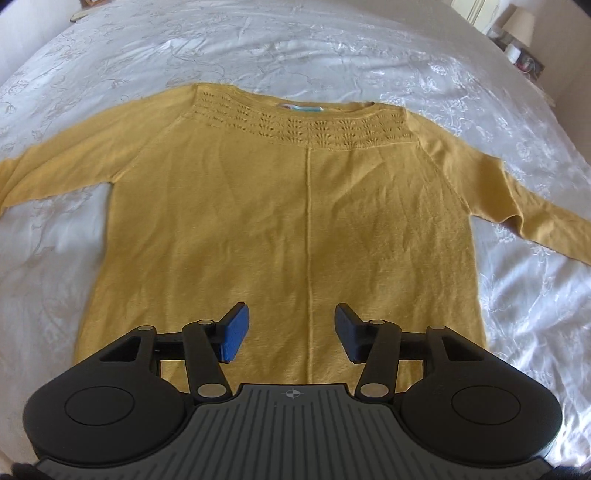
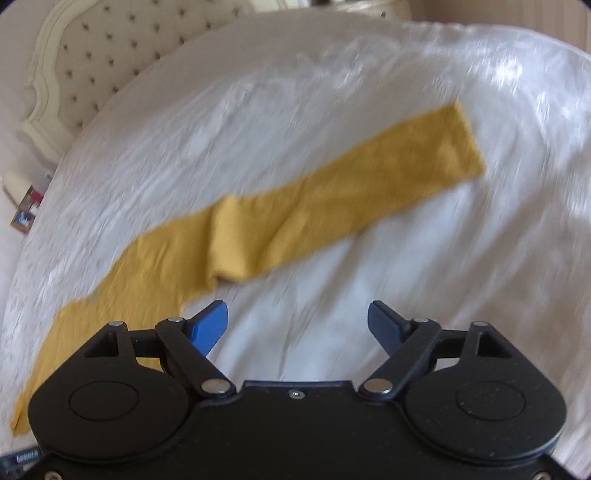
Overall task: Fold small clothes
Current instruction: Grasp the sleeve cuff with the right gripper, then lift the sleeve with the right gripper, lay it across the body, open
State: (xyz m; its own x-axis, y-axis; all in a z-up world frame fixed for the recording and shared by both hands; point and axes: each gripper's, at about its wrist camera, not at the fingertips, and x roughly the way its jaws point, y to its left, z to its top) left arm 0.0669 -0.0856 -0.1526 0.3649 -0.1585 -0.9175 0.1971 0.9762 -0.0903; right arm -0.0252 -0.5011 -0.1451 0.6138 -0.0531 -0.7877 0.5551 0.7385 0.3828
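Left wrist view, mustard-yellow knitted sweater (image 1: 280, 221) flat on white embroidered bedspread (image 1: 480, 92), left gripper (image 1: 291, 332) parted, empty over its hem, right gripper (image 2: 297, 326) wide apart, empty, sleeve just beyond.

Bed (image 1: 295, 48) with white embroidered cover fills both views, daylight glossy on it. Cream tufted headboard (image 2: 85, 62) at bed's end. Lamp (image 1: 519, 26) with pale shade beside bed, small objects under it, perhaps bottles.
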